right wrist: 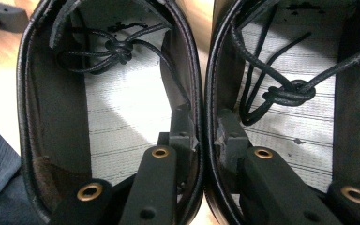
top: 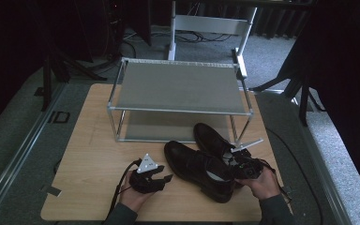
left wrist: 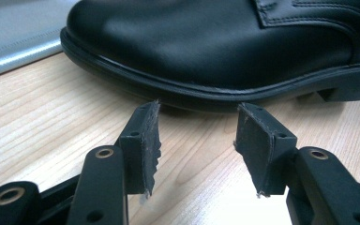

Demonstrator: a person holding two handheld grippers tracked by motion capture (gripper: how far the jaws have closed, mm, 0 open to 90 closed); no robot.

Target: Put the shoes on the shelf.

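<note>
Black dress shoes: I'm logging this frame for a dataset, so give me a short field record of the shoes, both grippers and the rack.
shoes: two black lace-up dress shoes side by side on the wooden table, toes toward the rack
right gripper: shut on the shoes' two adjoining inner walls, one jaw inside each shoe
left gripper: open, holding nothing, jaws pointed at the near shoe's sole edge
rack: two-tier metal shoe rack, nothing on the top shelf

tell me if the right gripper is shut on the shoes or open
Shut. The right gripper has one jaw inside each of the shoes, pinching their two adjoining inner walls together between its pads.
</note>
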